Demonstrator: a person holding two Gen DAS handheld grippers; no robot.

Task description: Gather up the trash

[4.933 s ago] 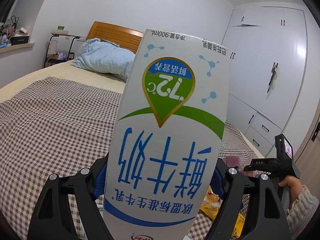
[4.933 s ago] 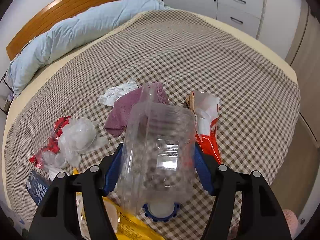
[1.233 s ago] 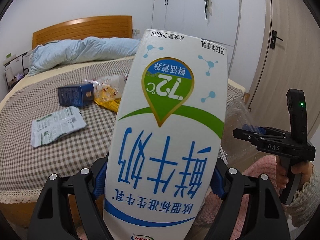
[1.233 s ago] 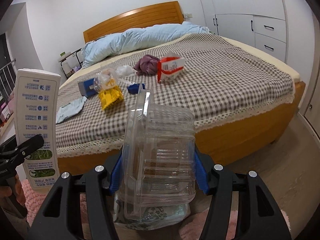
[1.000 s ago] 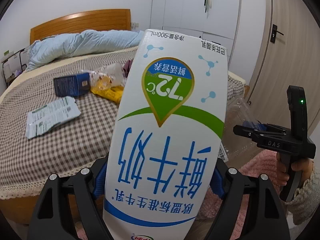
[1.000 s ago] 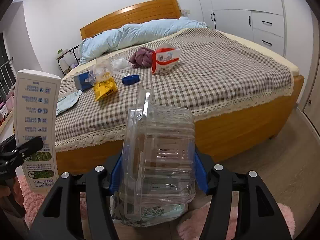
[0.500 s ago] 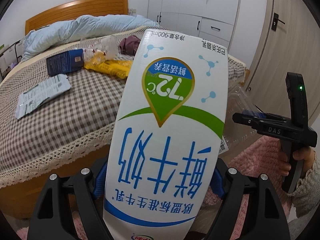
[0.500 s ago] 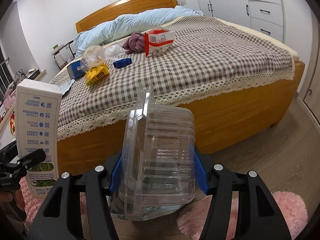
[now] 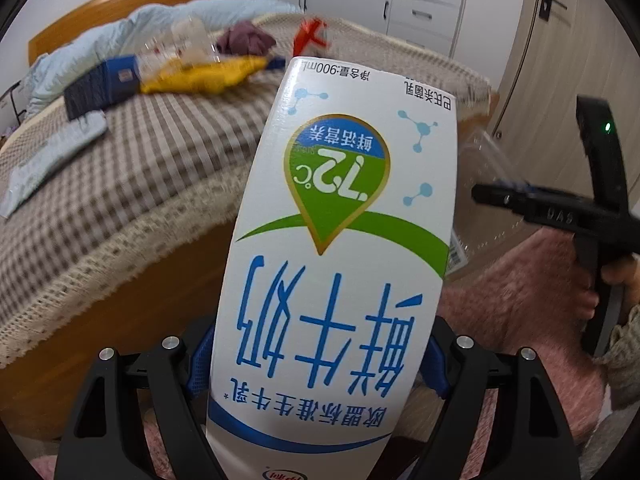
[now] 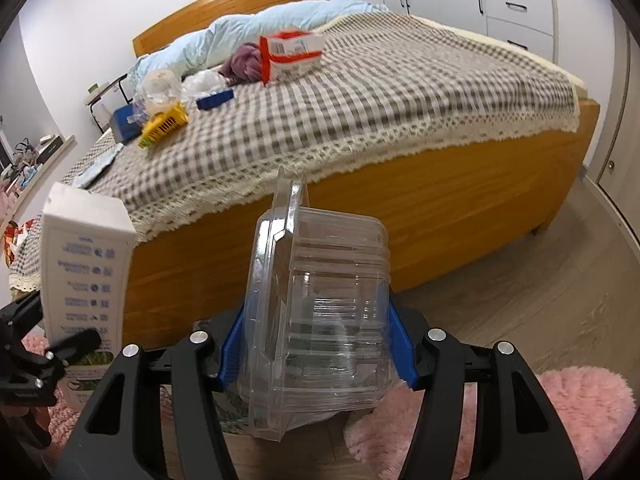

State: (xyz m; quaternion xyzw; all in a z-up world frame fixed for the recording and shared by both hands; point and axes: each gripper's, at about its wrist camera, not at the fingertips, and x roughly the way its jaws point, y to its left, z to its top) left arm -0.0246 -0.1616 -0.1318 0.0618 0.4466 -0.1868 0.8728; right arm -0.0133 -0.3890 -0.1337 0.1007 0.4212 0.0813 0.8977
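Observation:
A tall white milk carton (image 9: 336, 264) with blue and green print fills the left wrist view, upside down, and my left gripper (image 9: 320, 364) is shut on its sides. The same carton (image 10: 86, 276) shows at the left of the right wrist view. My right gripper (image 10: 316, 352) is shut on a clear plastic clamshell box (image 10: 320, 320), its blue pads (image 10: 400, 352) pressing both sides. That box (image 9: 484, 200) and the right gripper's black body appear at the right of the left wrist view, held by a hand (image 9: 616, 276). Both grippers hang low beside the bed's foot.
On the checked bedspread (image 10: 360, 92) lie a red and white bag (image 10: 290, 56), a purple cloth (image 10: 240, 66), a blue lid (image 10: 214, 100), a yellow packet (image 10: 164, 126), a blue box (image 10: 124, 122) and clear wrappers. A wooden bed frame (image 10: 400, 220) stands ahead; pink rugs (image 10: 580, 412) lie on the floor.
Both grippers have sunk and tipped downward with their loads. The bed has risen in both views, and the wooden frame and floor now fill the lower parts.

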